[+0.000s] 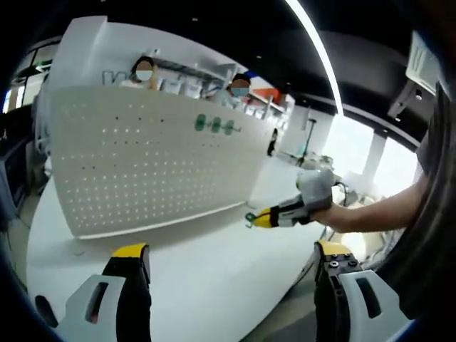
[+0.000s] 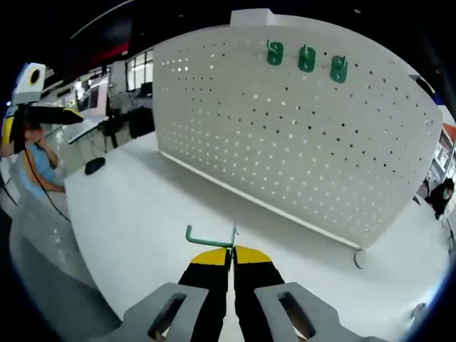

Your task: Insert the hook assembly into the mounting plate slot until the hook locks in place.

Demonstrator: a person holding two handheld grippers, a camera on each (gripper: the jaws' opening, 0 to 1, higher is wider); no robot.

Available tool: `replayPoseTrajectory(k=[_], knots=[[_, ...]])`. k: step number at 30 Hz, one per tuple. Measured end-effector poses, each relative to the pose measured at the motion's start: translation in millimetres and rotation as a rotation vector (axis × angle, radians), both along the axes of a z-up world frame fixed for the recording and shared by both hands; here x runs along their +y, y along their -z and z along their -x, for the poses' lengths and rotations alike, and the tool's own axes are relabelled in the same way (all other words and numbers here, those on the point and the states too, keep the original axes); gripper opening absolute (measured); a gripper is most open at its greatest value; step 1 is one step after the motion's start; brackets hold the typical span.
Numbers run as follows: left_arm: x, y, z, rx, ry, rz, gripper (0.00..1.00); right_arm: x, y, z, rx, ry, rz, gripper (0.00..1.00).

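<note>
Jaws of your right gripper (image 2: 232, 255) are pinching the green hook (image 2: 209, 238) above the white table (image 2: 135, 214); its long bar is lying across the view, with the bent end pointing up at the left. Your left gripper (image 1: 235, 258) is standing wide apart, holding nothing, while the pegboard (image 2: 299, 135) is standing upright ahead with three green hooks (image 2: 306, 59) near its top edge.

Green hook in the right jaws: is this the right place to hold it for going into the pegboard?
Seemingly yes. The right gripper is shut on the green hook near its upright tab end, so the bent arm sticks out sideways, clear of the jaws. Coming straight at the face of the pegboard, below the three mounted hooks, looks best.
</note>
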State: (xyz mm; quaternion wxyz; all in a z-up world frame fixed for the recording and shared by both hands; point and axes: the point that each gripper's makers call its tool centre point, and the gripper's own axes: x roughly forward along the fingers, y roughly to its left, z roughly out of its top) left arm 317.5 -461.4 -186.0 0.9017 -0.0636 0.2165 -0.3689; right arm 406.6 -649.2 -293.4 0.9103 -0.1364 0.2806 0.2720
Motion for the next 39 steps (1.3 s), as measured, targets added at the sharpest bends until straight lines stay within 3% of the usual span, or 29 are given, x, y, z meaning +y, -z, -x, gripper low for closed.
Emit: replayPoseTrajectory(k=[23, 39], knots=[[-3, 8.0, 13.2, 0.02, 0.027, -0.001, 0.97, 27, -36.8, 20, -0.066, -0.034, -0.064, 0.0], [-7, 18.2, 18.7, 0.053, 0.057, 0.002, 0.97, 78, -70.3, 44, -0.03, -0.148, -0.278, 0.0]])
